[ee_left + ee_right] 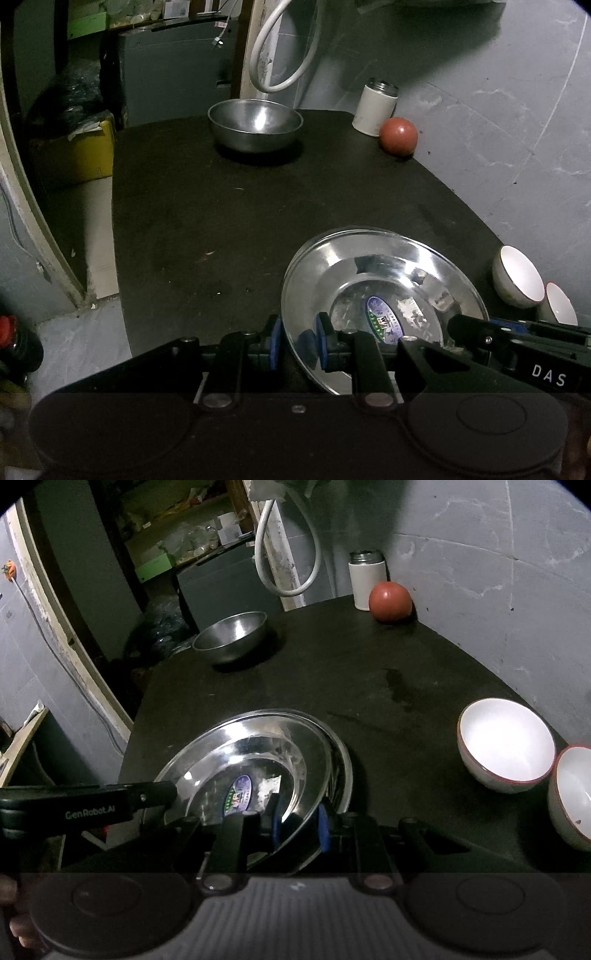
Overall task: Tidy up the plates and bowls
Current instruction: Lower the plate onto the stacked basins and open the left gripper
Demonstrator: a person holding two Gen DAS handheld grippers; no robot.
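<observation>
A shiny steel plate (pixel 388 280) with an oval sticker lies on top of another steel plate at the near side of the dark table (pixel 221 206). My left gripper (pixel 297 343) is shut on its left rim, one blue pad on each side. My right gripper (pixel 297 823) is shut on the same plate's (pixel 251 753) right rim, with the lower plate's edge (pixel 345 771) showing beyond. A steel bowl (pixel 255 123) stands at the far side, also in the right wrist view (pixel 231 637). Two white bowls with red rims (pixel 506 744) (pixel 572 794) stand at the right edge.
A white canister (pixel 375 107) and a red ball (pixel 399 136) stand at the table's far right corner by the grey wall. A white hose loop (pixel 284 48) hangs behind the table. A yellow box (pixel 88 147) sits on the floor to the left.
</observation>
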